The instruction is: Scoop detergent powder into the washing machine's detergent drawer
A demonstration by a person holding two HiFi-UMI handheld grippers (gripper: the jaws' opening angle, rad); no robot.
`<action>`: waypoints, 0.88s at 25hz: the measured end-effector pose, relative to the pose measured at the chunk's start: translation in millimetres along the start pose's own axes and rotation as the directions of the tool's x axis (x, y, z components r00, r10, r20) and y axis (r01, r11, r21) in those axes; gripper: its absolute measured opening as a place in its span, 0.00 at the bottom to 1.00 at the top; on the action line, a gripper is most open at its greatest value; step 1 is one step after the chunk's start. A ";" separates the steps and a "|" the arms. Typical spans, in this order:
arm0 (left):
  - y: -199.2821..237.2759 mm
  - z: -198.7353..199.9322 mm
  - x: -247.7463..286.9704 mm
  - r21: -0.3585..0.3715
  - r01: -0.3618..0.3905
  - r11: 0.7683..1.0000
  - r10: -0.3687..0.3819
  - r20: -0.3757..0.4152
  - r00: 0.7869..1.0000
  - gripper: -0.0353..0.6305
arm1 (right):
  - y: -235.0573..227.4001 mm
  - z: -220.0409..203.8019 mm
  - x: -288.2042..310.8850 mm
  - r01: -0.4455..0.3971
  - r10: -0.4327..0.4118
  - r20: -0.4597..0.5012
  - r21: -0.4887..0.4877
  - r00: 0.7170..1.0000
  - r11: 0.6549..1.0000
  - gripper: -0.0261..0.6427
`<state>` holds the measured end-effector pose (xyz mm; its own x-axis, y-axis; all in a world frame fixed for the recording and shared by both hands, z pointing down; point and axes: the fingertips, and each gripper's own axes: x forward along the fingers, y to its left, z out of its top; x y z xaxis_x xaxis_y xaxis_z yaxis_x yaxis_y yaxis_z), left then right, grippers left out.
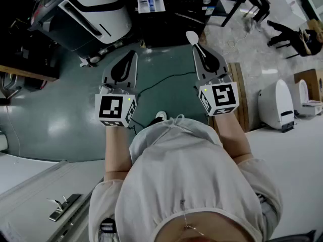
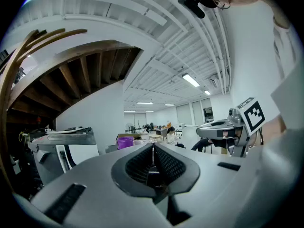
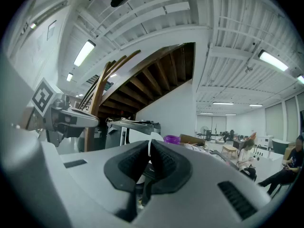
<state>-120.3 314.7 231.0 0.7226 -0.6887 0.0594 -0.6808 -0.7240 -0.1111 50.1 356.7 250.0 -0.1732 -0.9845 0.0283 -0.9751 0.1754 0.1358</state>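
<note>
Though half-hidden, scoop (image 1: 192,37) between right tongs (image 1: 200,50)

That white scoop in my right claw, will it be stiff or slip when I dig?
Probably light: the scoop looks small and thin. Likely stiff, as it juts from the right claw without drooping. It might pivot, since only its narrow end is pinched.

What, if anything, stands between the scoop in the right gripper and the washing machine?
Nothing visible does. The right gripper holds the scoop over the floor, with the washing machine ahead to its left. The left gripper, shut and empty, is off to the side. The drawer itself cannot be made out.
</note>
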 end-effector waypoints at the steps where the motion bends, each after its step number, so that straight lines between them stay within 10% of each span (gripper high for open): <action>1: 1.0 -0.1 0.0 -0.001 -0.005 1.000 0.005 0.001 1.000 0.09 | 0.0 -0.8 0.6 0.000 0.000 -0.002 0.001 1.000 1.000 0.05; 22: 66.7 -23.7 4.9 -0.035 0.011 0.999 -0.011 -0.004 1.000 0.09 | 17.2 -5.4 53.7 0.065 -0.065 -0.024 0.021 0.998 0.998 0.05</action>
<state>-165.0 262.0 247.4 0.7297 -0.6808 0.0645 -0.6766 -0.7324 -0.0759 24.8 306.9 259.2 -0.1063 -0.9934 0.0434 -0.9870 0.1107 0.1167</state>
